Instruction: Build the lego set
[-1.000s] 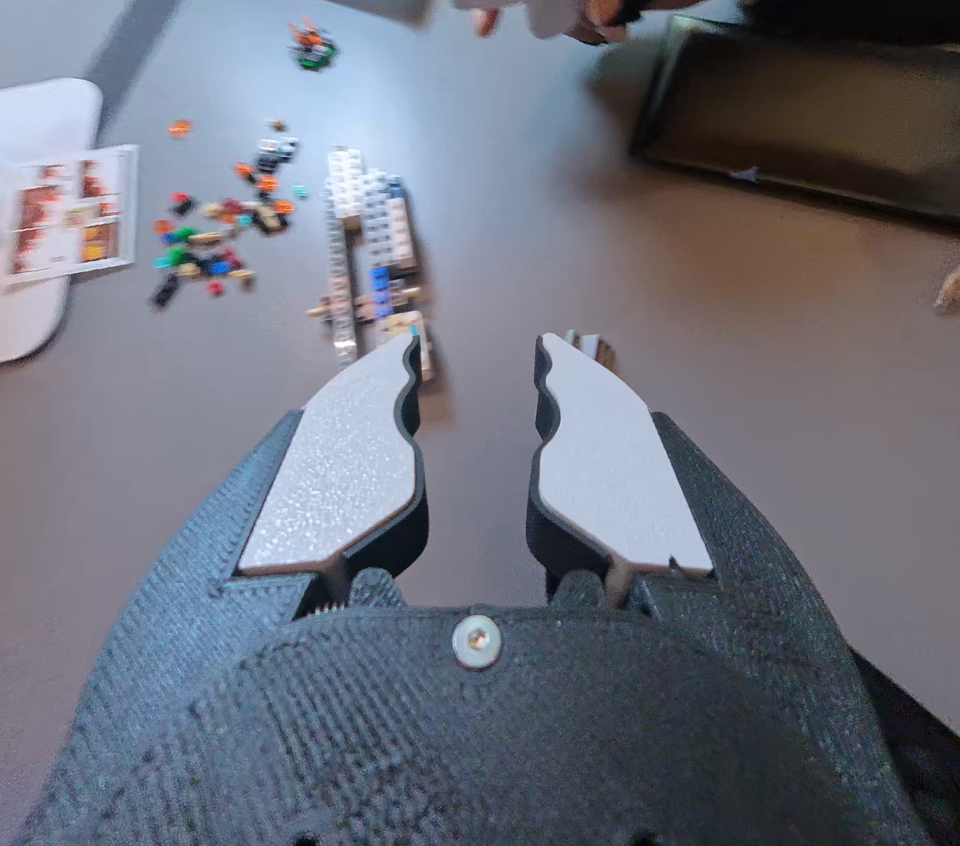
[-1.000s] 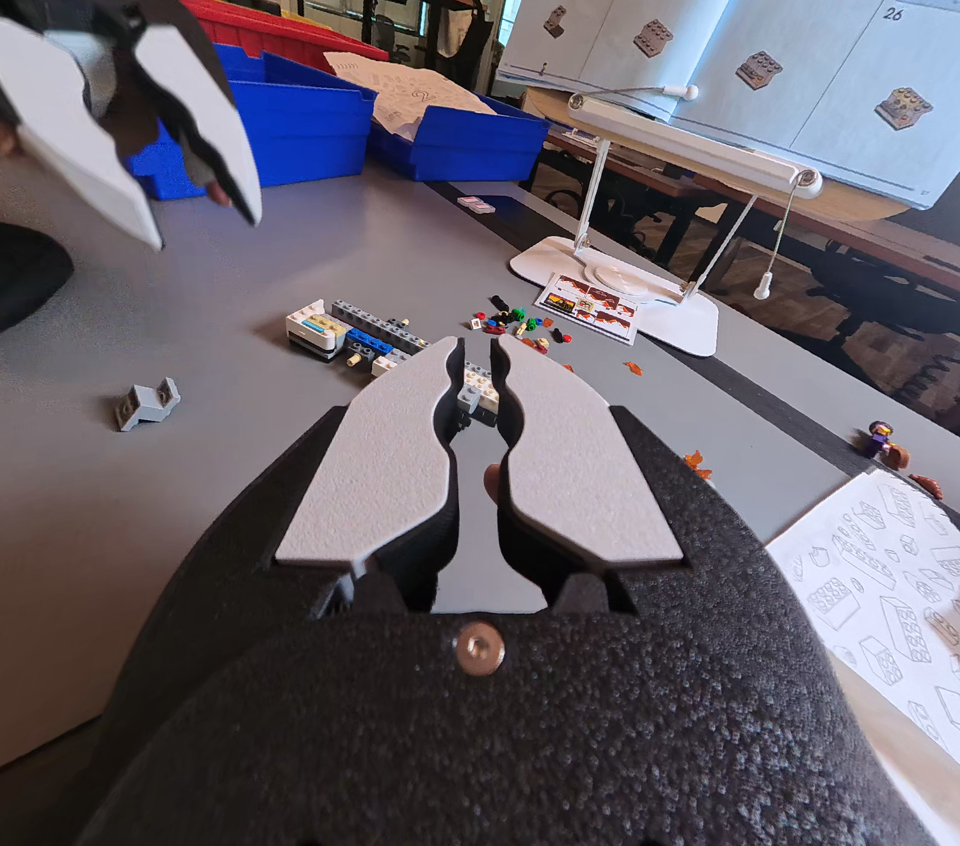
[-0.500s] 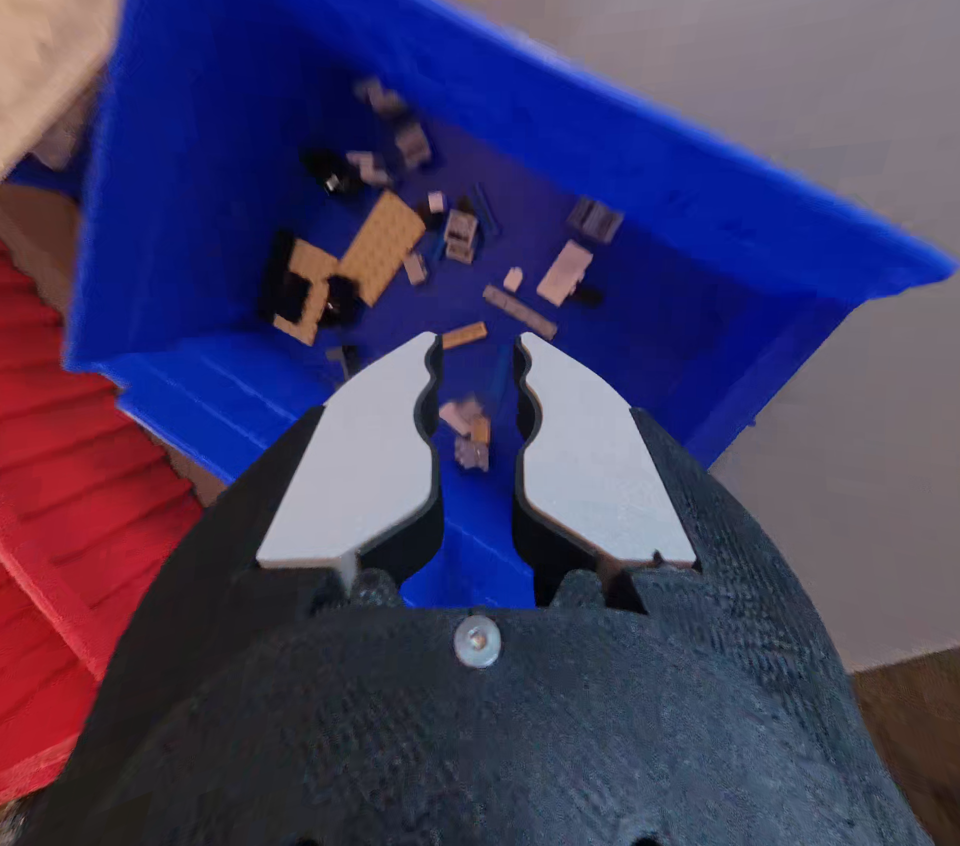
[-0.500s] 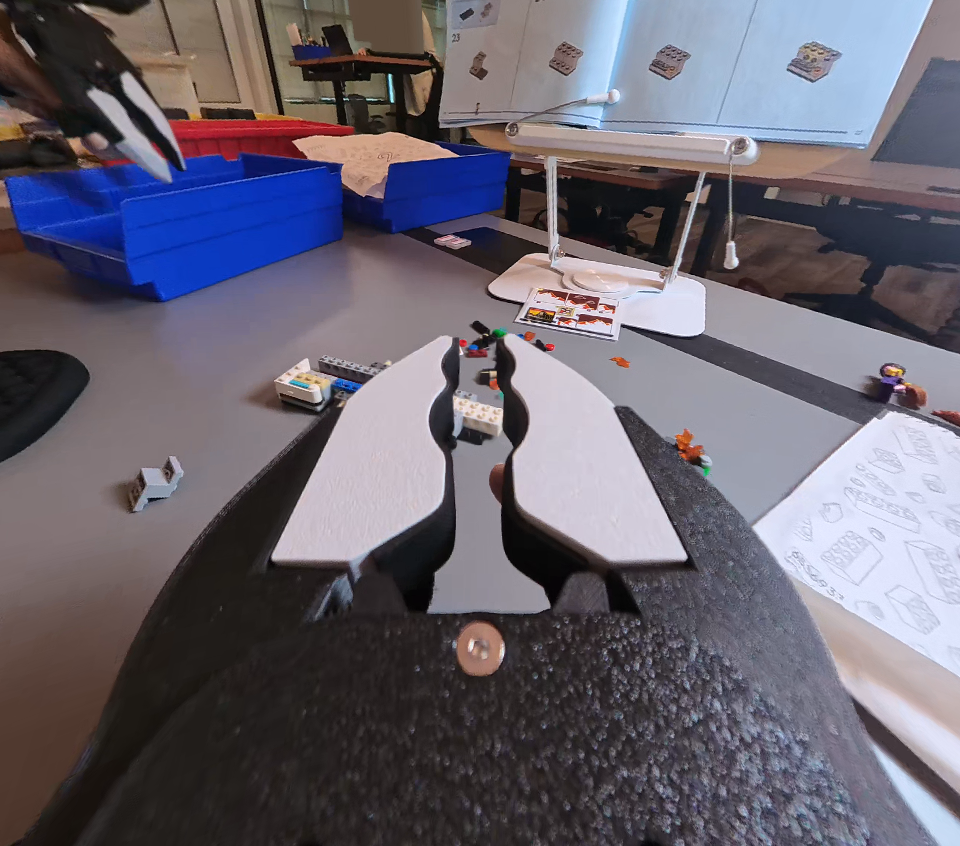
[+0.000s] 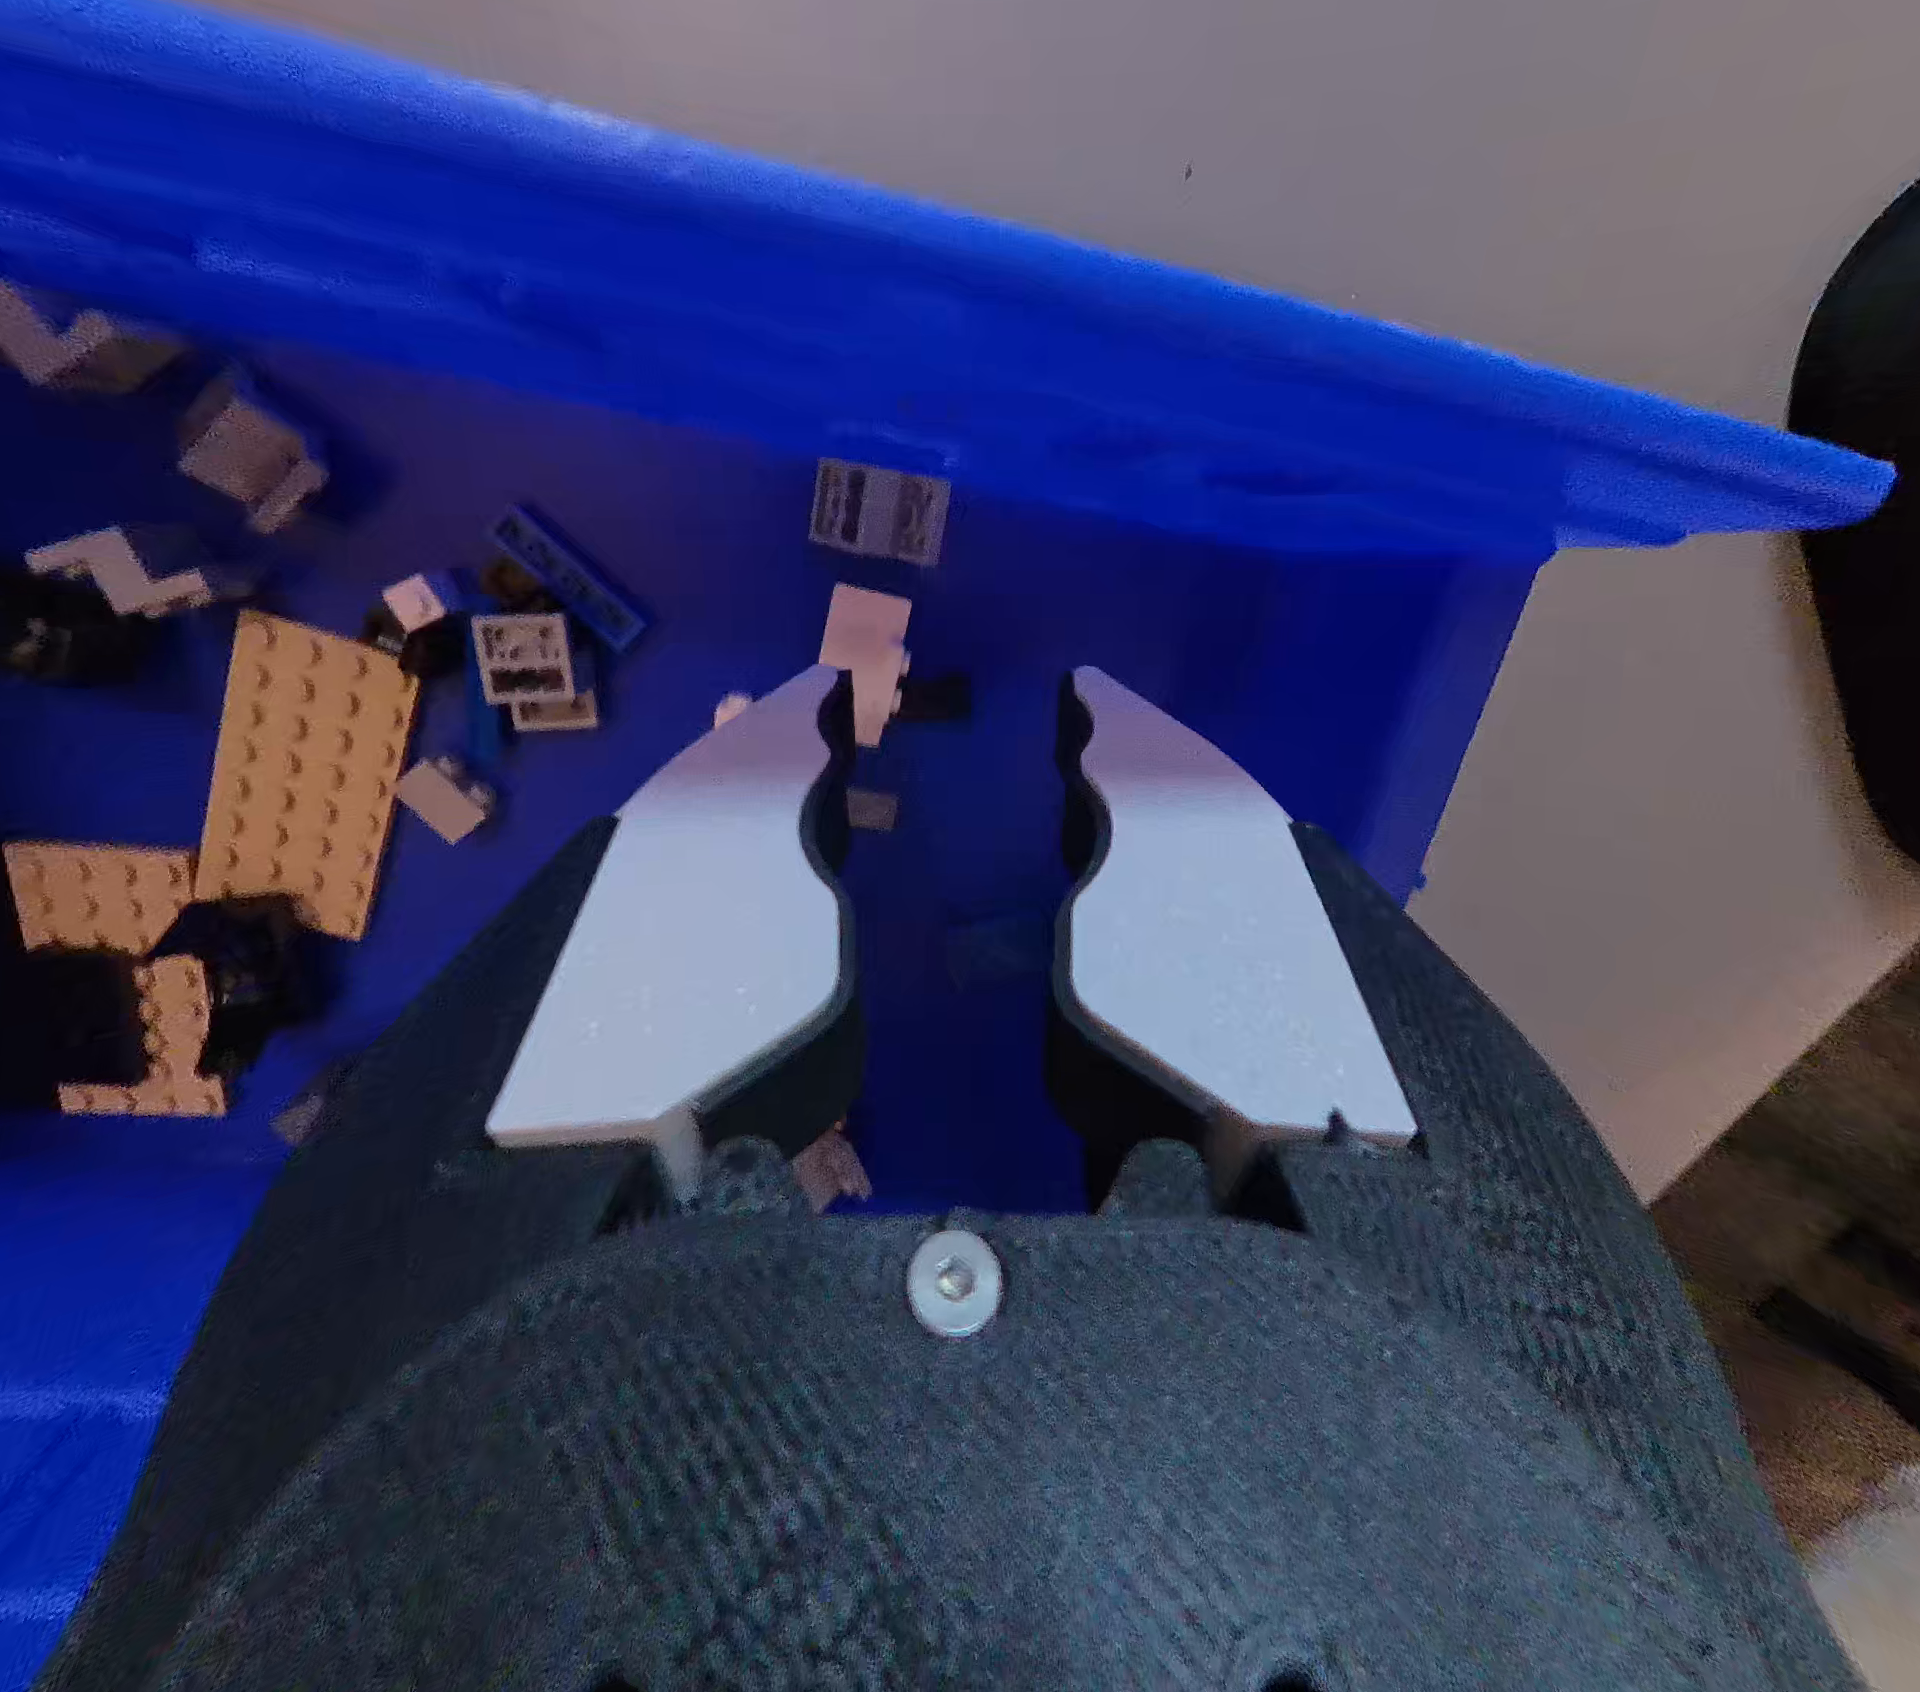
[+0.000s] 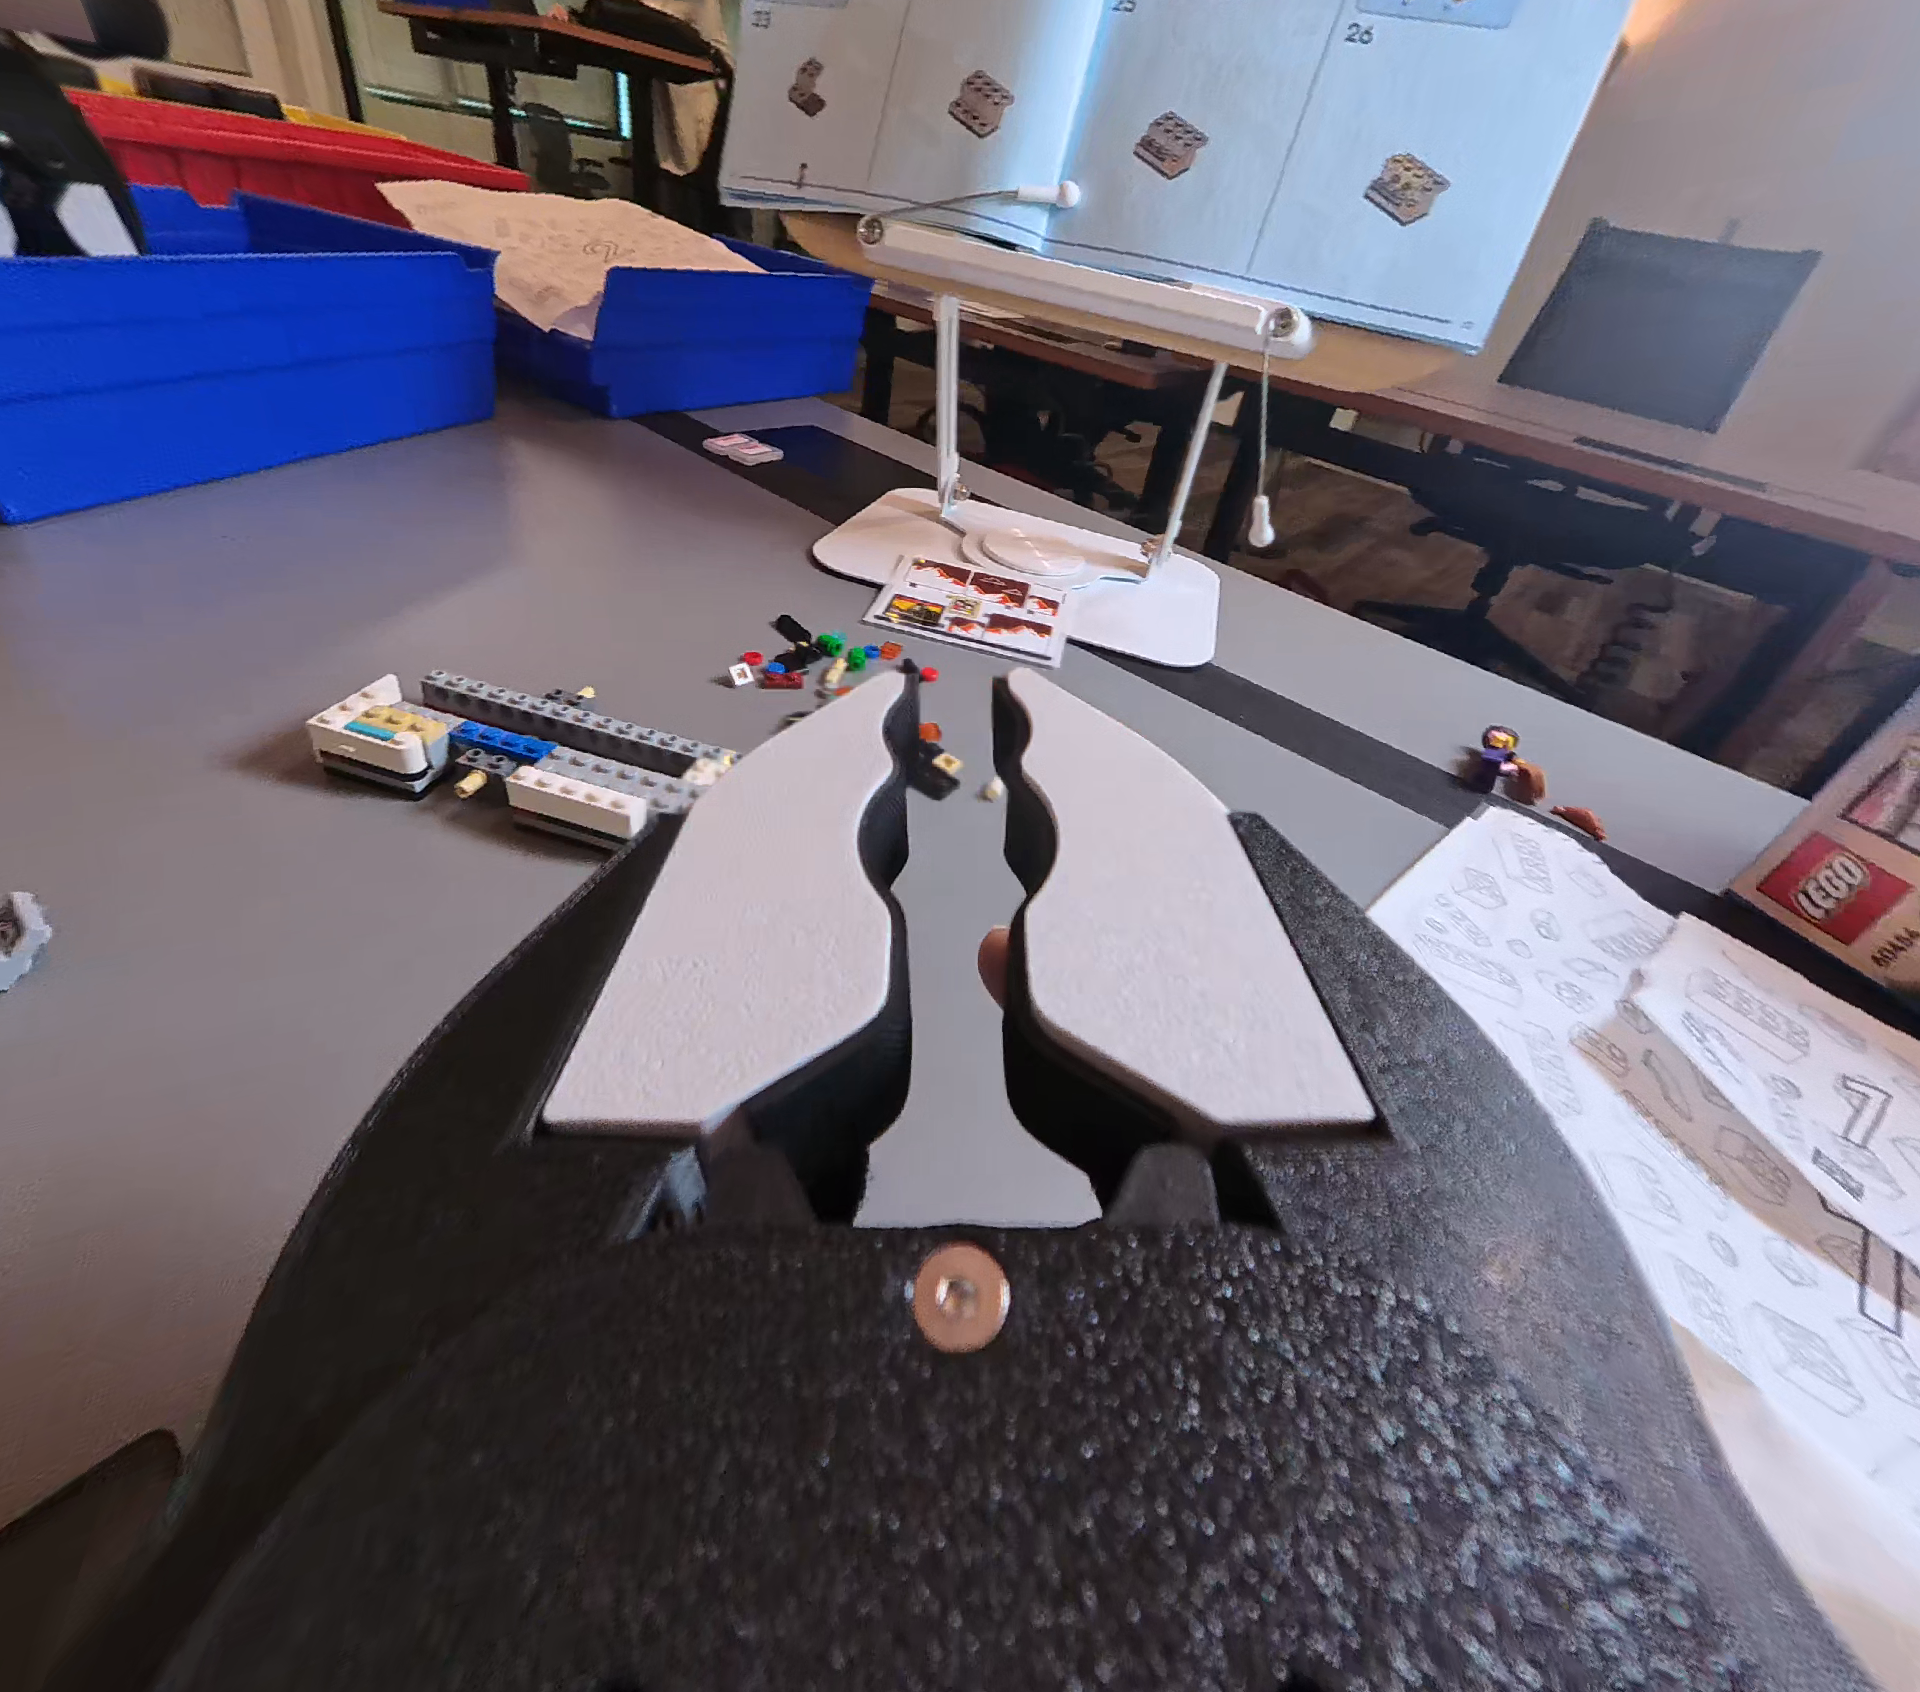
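The left gripper (image 5: 951, 686) hangs over the open blue plastic bin (image 5: 935, 333), its jaws apart with nothing between them. Just past its left fingertip, at twelve o'clock, lies a small pale flat lego piece (image 5: 868, 626), and farther on a grey printed tile (image 5: 878, 512) sits against the bin's far wall. At nine o'clock a tan studded lego plate (image 5: 307, 769) rests on the bin floor among blurred grey and black pieces.

The right gripper (image 6: 951, 686) is held above the grey surface (image 6: 260, 967), jaws a narrow gap apart and holding nothing. At ten o'clock lies the partly built white, grey and blue lego assembly (image 6: 520, 749). Beyond the fingertips, at twelve o'clock, is a scatter of small coloured lego pieces (image 6: 821, 655), then a sticker sheet (image 6: 971, 608) on the white stand's base. Farther still, the open pale-blue instruction booklet (image 6: 1143, 84) sits on the stand. At one o'clock, well apart, stands a small purple minifigure (image 6: 1496, 754).
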Action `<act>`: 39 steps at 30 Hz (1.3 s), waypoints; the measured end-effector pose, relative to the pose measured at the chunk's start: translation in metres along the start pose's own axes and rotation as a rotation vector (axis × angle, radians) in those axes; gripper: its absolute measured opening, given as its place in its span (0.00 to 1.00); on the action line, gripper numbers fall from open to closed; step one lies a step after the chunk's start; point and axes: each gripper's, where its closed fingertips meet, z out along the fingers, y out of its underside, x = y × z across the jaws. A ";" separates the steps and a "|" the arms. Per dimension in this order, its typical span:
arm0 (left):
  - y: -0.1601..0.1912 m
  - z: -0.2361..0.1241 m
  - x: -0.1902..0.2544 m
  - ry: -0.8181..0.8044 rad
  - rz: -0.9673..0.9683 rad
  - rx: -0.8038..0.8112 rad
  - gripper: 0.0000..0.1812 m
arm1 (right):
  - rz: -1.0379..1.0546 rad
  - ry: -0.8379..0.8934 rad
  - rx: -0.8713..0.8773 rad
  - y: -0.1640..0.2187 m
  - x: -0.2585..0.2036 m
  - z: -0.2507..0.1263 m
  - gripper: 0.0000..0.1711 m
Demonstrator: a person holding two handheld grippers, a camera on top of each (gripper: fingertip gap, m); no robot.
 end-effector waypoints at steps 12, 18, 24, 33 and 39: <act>0.005 -0.018 -0.054 -0.273 0.046 0.070 0.17 | 0.009 0.262 0.005 -0.009 0.063 -0.021 0.08; 0.020 -0.046 -0.101 -0.329 -0.061 0.130 0.16 | -0.003 0.342 0.025 -0.017 0.082 -0.029 0.08; 0.010 -0.019 -0.122 -0.336 0.039 0.008 0.12 | 0.036 0.376 0.018 -0.011 0.094 -0.033 0.08; 0.030 -0.010 -0.163 -0.361 0.029 -0.189 0.21 | 0.067 0.381 -0.004 0.001 0.099 -0.033 0.08; 0.051 -0.023 -0.160 -0.240 -0.045 -0.281 0.25 | 0.075 0.367 -0.016 0.005 0.098 -0.030 0.07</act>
